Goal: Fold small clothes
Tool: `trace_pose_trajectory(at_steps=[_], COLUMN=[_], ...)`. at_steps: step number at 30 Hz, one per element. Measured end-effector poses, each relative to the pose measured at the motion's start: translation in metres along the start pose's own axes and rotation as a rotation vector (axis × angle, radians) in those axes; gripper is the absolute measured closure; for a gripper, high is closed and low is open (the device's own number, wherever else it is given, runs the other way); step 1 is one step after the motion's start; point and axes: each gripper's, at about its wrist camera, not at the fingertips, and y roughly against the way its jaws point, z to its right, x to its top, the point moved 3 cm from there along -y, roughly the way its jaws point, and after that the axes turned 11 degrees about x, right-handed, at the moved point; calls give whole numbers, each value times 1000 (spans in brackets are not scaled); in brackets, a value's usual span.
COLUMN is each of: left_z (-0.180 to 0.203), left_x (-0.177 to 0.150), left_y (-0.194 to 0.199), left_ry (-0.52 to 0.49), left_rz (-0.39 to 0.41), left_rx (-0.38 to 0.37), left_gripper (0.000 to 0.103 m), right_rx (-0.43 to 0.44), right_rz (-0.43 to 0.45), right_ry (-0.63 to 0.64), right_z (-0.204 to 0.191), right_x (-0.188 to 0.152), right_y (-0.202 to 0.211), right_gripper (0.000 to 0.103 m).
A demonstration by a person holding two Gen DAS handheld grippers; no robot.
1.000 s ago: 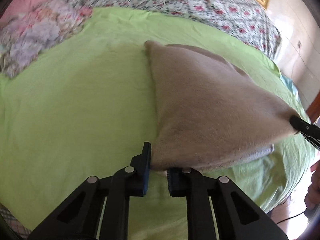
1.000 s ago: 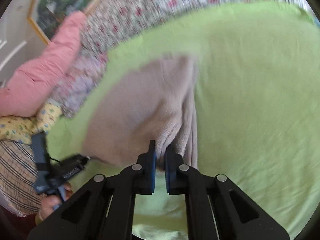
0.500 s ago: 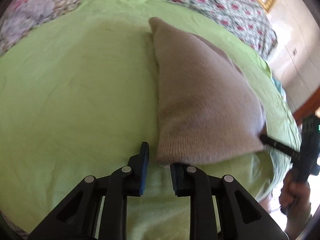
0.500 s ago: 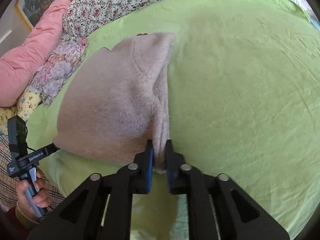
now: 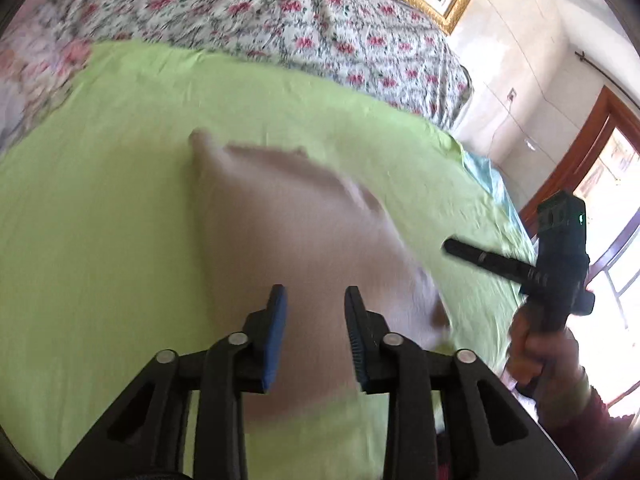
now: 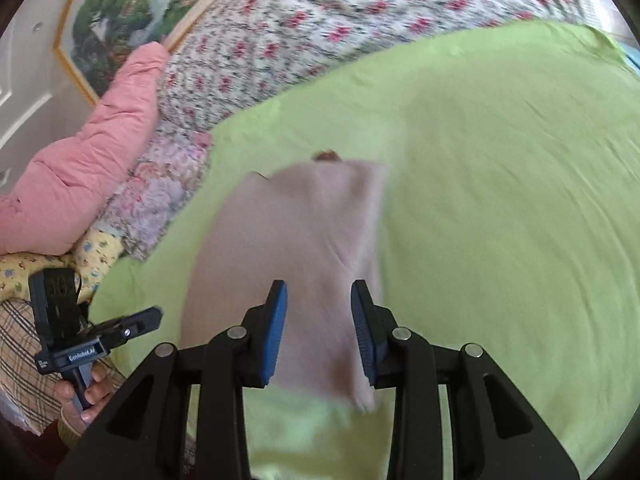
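both claws (image 5: 314, 334) agape — above sweater (image 6: 296, 248)

Each camera looks forward along its own fingers, down at a slant over the bed. The left wrist view faces the green sheet (image 5: 120, 220) with the right gripper (image 5: 452, 246) at its right edge. The right wrist view catches the left gripper (image 6: 154, 314) at lower left. Both share the blurred beige garment (image 5: 296, 232) and floral bedspread (image 6: 320, 20).
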Motion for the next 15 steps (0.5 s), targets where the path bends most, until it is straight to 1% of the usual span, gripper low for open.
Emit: trace_pose_trajectory(at_steps=[2, 3, 5, 6, 7, 8, 9, 10, 11, 13, 15], left_z=[1, 0, -3, -7, -11, -15, -20, -26, -31, -36, -37], left_x=[18, 27, 35, 38, 39, 39, 39, 36, 34, 27, 25], left_y=[-21, -34, -56, -64, -70, -76, -84, -92, -101, -107, -108], left_ry=[1, 16, 15, 22, 25, 21, 15, 14, 20, 38, 21], left_rz=[-25, -39, -84, -91, -93, -102, -118, -137, -151, -147, -138], left_rx=[-13, 3, 30, 50, 53, 70, 100, 122, 109, 69, 72], left_gripper=[71, 71, 73, 76, 77, 79, 88, 92, 93, 93, 93], right_rx=[8, 18, 9, 6, 3, -2, -9, -27, -55, -90, -86], right_rz=[-15, -29, -53, -72, -90, -101, -107, -119, -138, -204, -182], right_ry=[-4, -6, -1, 0, -1, -2, -3, -5, -8, -28, -14], right_z=[-2, -1, 0, 2, 3, 7, 9, 14, 20, 36, 43], right_x=[12, 16, 24, 26, 28, 29, 29, 29, 29, 25, 24], right_y=[-22, -31, -48, -57, -66, -74, -78, -86, -94, -115, -120], right_gripper=[69, 69, 69, 69, 69, 69, 69, 69, 69, 69, 71])
